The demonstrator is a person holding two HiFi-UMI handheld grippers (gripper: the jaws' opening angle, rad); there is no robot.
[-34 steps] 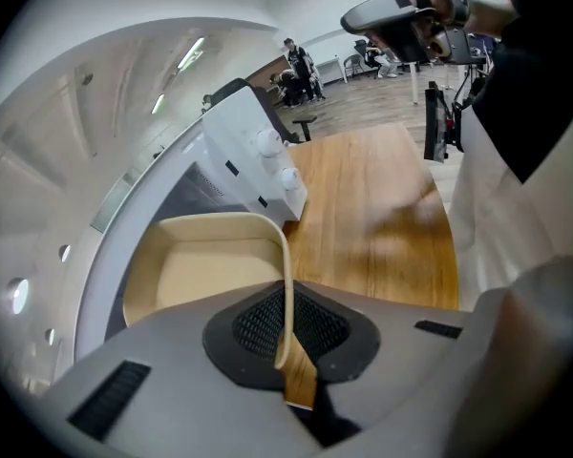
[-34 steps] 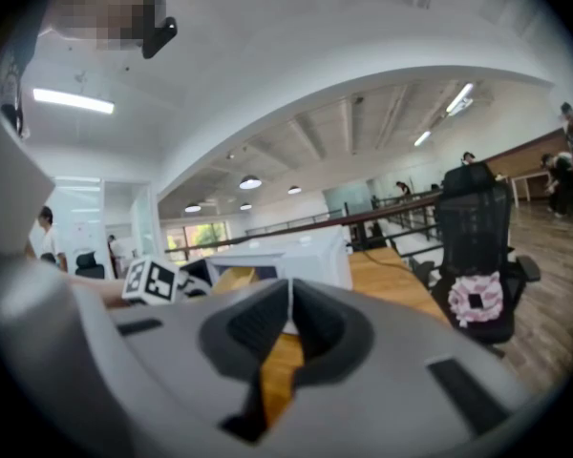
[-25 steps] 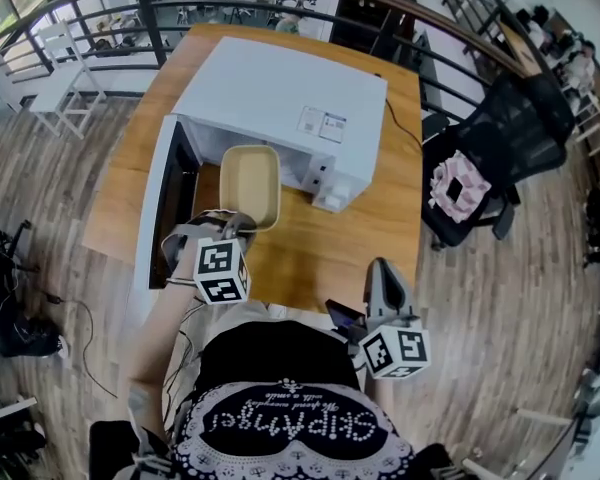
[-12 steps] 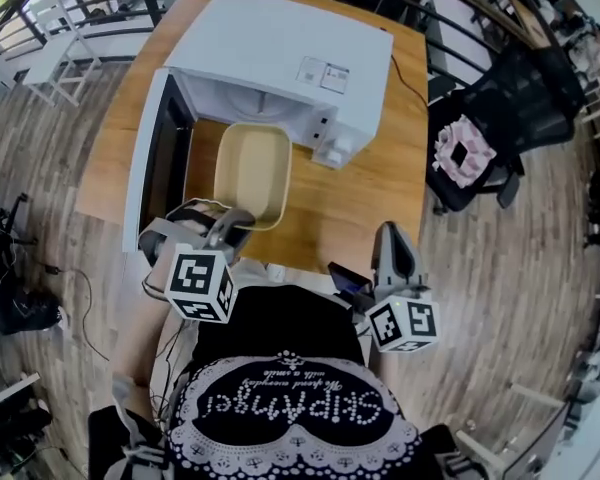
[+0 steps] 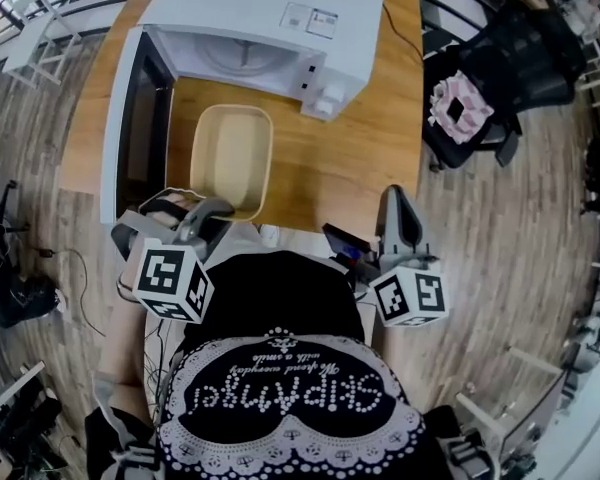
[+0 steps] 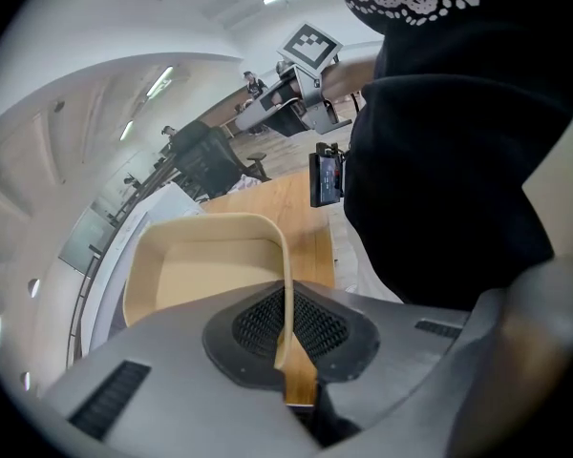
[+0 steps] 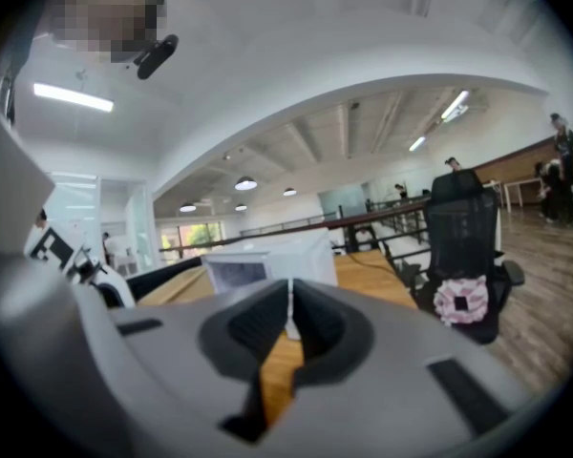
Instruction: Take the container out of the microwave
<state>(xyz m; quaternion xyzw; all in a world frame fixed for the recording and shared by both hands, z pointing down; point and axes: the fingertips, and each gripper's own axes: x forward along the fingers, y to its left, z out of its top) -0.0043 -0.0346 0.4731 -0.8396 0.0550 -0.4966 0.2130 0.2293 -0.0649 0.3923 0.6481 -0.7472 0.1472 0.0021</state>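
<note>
The beige container (image 5: 230, 158) is already outside the microwave (image 5: 270, 13), over the wooden table (image 5: 350, 168) and reaching away from the left gripper (image 5: 205, 218) toward the oven's open mouth. The left gripper's jaws are clamped on the container's near wall. In the left gripper view, that thin wall (image 6: 285, 284) runs edge-on between the two dark pads.

The grip is on one wall only, so the far end will probably tend to sag. The person would do well to keep the clamp firm, hold the tub level, and set it down flat ahead of the gripper, clear of the open door (image 5: 120, 118) on that gripper's outer side and back from the table's near edge.

The right gripper (image 5: 398, 213) stands well off to the other side, its jaws together on nothing.

Whether the container's base rests on the table or hangs just above it cannot be told. The table's near edge is hidden by the person's body, and the oven cavity is mostly in shadow.
</note>
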